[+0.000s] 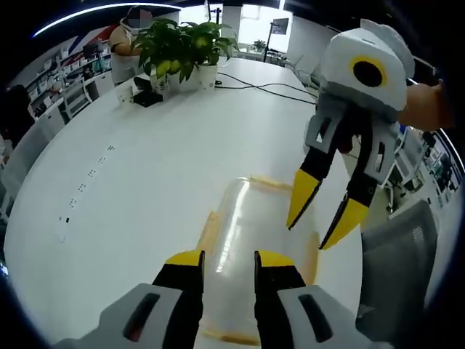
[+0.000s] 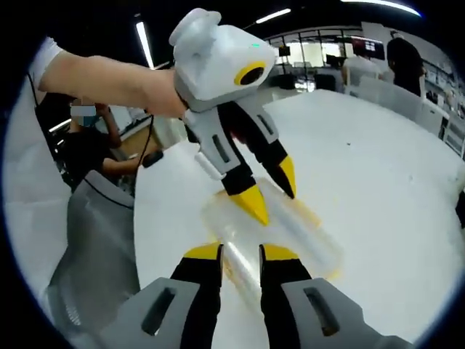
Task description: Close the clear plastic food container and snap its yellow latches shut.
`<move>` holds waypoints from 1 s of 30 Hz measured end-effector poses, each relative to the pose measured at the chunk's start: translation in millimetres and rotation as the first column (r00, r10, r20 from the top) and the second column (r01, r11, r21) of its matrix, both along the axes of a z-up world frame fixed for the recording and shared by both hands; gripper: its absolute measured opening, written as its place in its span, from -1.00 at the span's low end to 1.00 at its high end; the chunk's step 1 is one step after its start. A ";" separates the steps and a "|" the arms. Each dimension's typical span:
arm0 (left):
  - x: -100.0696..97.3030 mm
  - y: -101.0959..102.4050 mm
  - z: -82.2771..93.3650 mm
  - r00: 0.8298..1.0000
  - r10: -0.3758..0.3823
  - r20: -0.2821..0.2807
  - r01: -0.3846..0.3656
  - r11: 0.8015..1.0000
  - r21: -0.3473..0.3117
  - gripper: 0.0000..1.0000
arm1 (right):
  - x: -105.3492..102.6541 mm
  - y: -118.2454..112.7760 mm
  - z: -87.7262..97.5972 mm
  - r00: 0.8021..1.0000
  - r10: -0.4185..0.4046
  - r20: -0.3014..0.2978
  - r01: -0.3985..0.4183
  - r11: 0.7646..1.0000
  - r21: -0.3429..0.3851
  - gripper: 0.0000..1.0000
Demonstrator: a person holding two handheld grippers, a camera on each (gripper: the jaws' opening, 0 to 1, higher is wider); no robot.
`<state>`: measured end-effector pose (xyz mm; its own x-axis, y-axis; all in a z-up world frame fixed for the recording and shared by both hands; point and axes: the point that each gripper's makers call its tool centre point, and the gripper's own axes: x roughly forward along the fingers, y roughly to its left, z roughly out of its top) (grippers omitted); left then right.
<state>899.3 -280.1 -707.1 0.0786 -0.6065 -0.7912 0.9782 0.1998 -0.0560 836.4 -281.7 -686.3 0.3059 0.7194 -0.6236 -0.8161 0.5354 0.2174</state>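
Note:
The clear plastic food container (image 1: 240,233) lies on the white table (image 1: 145,167), lid on top, with yellow latches (image 1: 212,227) along its edges. My left gripper (image 1: 229,260) hangs over its near end, open, with the clear lid showing through the narrow gap between the jaws. My right gripper (image 1: 318,224) comes down from the right, open, its yellow tips just above the container's right side. In the right gripper view, the container (image 2: 298,233) lies ahead of my right gripper (image 2: 241,254), and my left gripper (image 2: 272,195) hovers over it with jaws apart, held by a hand (image 2: 156,91).
A potted plant (image 1: 185,47) and black cables (image 1: 265,89) sit at the table's far end, and a person (image 1: 122,43) is behind them. A grey chair (image 1: 396,254) stands by the table's right edge. Another seated person (image 2: 91,149) is beyond the chair (image 2: 94,240).

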 end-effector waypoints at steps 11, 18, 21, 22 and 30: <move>-1.1 0.6 0.9 1.000 -0.013 0.022 0.013 1.000 0.016 -0.65 | 5.5 5.0 -12.0 0.997 0.078 0.006 -0.077 0.994 -0.082 -0.67; 0.1 1.3 0.7 0.999 -0.029 0.042 0.028 0.999 0.031 -0.68 | 10.5 2.8 -18.4 0.992 0.122 -0.015 -0.123 0.985 -0.122 -0.61; 1.2 1.3 0.8 0.999 -0.022 0.042 0.021 0.999 0.029 -0.69 | 10.9 5.7 -18.0 0.988 0.152 -0.021 -0.154 0.980 -0.127 -0.60; 1.8 1.2 0.7 0.999 -0.019 0.043 0.018 0.999 0.029 -0.69 | 10.8 6.4 -18.2 0.986 0.164 -0.020 -0.165 0.977 -0.135 -0.60; 2.5 1.3 1.0 0.999 -0.011 0.046 0.010 1.000 0.030 -0.70 | -3.6 10.6 -19.3 0.970 0.242 0.000 -0.239 0.956 -0.169 -0.48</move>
<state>901.8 -278.8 -706.1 0.1092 -0.5840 -0.8043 0.9816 0.1907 -0.0052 832.8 -271.1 -705.6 0.1502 0.6601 -0.7360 -0.9285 0.3498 0.1243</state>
